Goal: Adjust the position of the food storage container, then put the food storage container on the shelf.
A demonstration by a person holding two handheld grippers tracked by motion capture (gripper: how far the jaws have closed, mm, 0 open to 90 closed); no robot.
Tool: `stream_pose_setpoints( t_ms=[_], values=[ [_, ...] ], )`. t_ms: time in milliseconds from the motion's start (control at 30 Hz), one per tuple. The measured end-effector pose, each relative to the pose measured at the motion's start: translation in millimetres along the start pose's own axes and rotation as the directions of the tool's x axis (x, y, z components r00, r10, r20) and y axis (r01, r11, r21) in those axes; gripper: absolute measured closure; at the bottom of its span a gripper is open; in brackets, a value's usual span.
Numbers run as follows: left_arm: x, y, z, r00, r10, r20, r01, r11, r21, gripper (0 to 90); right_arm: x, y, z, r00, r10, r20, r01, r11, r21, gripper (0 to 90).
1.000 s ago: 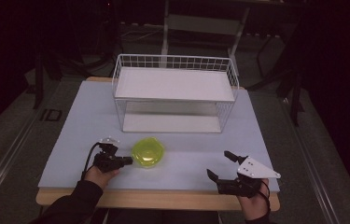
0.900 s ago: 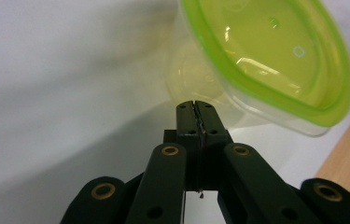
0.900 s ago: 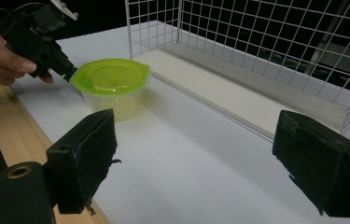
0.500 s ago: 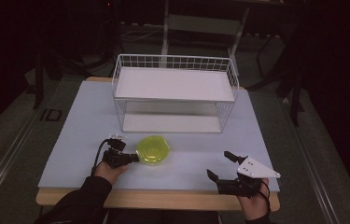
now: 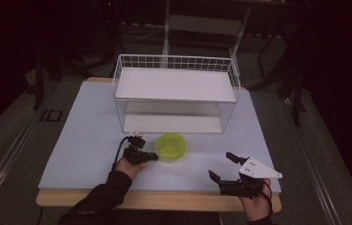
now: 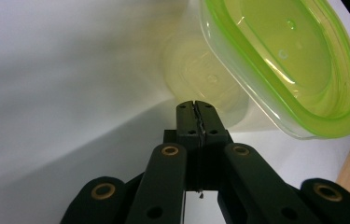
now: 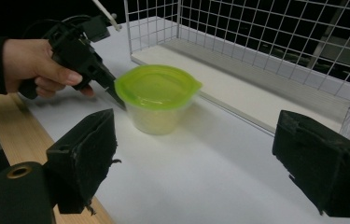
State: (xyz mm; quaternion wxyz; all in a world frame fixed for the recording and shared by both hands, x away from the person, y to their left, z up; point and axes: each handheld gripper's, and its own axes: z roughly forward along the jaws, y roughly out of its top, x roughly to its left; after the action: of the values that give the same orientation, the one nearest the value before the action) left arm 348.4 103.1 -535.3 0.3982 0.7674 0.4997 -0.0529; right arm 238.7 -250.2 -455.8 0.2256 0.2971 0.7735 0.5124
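A clear tub with a lime-green lid (image 5: 171,147) stands on the white table (image 5: 84,136), just in front of the wire rack. My left gripper (image 5: 152,156) is shut with nothing between its jaws, and its tip rests against the tub's left side. In the left gripper view the closed jaw tip (image 6: 195,109) sits under the lid rim of the tub (image 6: 280,60). The right gripper view has the tub (image 7: 156,88) ahead and the left gripper (image 7: 116,95) touching it. My right gripper (image 5: 221,166) is open and empty near the front right, well apart from the tub.
A white wire rack (image 5: 176,86) with two shelves stands at the back middle; its lower shelf (image 7: 256,79) opens toward the tub. The table's wooden front edge (image 5: 164,199) runs just below both hands. Dark floor surrounds the table.
My shut left gripper has moved right, and the tub has slid right with it, a little closer to the rack. The right gripper has stayed put.
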Motion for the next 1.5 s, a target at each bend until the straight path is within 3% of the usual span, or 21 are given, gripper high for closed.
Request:
stream_pose_setpoints(
  t_ms=[333,600,867,933,1033,1100,1133,1167,1200,1233,1267,1300,1333,1367,1467,1500],
  values=[
    [-15.1,18.7,24.1,0.9996,0.023,0.014,-0.023,0.9997,0.002,90.0,0.3,-1.2,2.2,1.0,-0.002,-0.009,0.002,1.0,0.014,13.4],
    [-14.2,23.5,24.9,0.999,0.041,0.018,-0.04,0.9991,-0.013,90.0,0.0,-1.8,2.9,0.9999,0.001,-0.012,0.0,1.0,0.019,13.4],
    [-6.7,18.8,-4.5,0.9983,0.058,-0.003,-0.058,0.9977,-0.034,84.7,-0.2,-1.6,3.2,1.0,-0.002,-0.008,0.002,1.0,0.021,13.5],
    [-5.0,16.4,-28.6,0.9975,0.071,0.001,-0.071,0.9957,-0.06,82.0,0.6,-1.2,3.1,1.0,-0.002,-0.008,0.002,1.0,0.022,13.5],
    [-5.3,15.5,-42.7,0.9952,0.097,-0.015,-0.098,0.9928,-0.07,73.3,0.3,-1.2,3.6,1.0,0.0,-0.008,0.0,1.0,0.023,13.5],
    [-6.8,13.8,-55.9,0.9918,0.127,-0.017,-0.128,0.9883,-0.083,68.4,0.3,-1.2,3.9,0.9999,0.004,-0.01,-0.003,1.0,0.026,13.5],
    [-8.7,9.9,-69.0,0.9887,0.149,-0.018,-0.15,0.9812,-0.122,55.4,0.4,-1.1,3.9,0.9999,0.003,-0.01,-0.003,1.0,0.027,13.5],
    [-10.2,7.4,-75.1,0.9857,0.165,-0.033,-0.168,0.9766,-0.134,50.3,0.6,-0.9,3.7,0.9999,0.002,-0.011,-0.002,1.0,0.028,13.5],
    [-10.2,7.4,-75.1,0.9857,0.165,-0.033,-0.168,0.9766,-0.134,43.7,0.6,-0.9,3.7,0.9999,0.002,-0.011,-0.002,1.0,0.028,13.5],
    [-11.5,4.2,-80.8,0.9846,0.172,-0.029,-0.175,0.9726,-0.153,43.7,0.9,-0.7,3.5,0.9999,0.002,-0.011,-0.002,1.0,0.026,13.5],
    [-12.5,-0.1,-87.7,0.9847,0.174,-0.002,-0.172,0.9685,-0.18,38.3,1.2,-0.4,3.2,0.9999,0.001,-0.01,-0.001,1.0,0.027,13.5],
    [-13.5,-3.0,-91.8,0.984,0.178,0.001,-0.175,0.9642,-0.199,25.5,1.6,0.4,2.8,0.9999,-0.001,-0.01,0.001,1.0,0.027,13.5],
    [-17.2,-10.5,-100.3,0.9737,0.225,0.038,-0.211,0.9511,-0.226,15.3,1.7,1.0,2.4,0.9999,-0.001,-0.011,0.002,1.0,0.027,13.5],
    [-17.2,-10.5,-100.3,0.9737,0.225,0.038,-0.211,0.9511,-0.226,13.2,1.7,1.0,2.4,0.9999,-0.001,-0.011,0.002,1.0,0.027,13.5],
    [-25.4,-19.8,-109.3,0.9677,0.25,0.03,-0.231,0.9282,-0.292,11.2,3.2,4.7,0.1,0.9999,-0.002,-0.012,0.002,1.0,0.021,13.5],
    [-32.9,-25.0,-111.7,0.9611,0.276,0.006,-0.258,0.9056,-0.336,6.3,4.6,8.3,-1.1,0.9999,-0.009,-0.009,0.01,1.0,0.02,14.0]
  ],
)
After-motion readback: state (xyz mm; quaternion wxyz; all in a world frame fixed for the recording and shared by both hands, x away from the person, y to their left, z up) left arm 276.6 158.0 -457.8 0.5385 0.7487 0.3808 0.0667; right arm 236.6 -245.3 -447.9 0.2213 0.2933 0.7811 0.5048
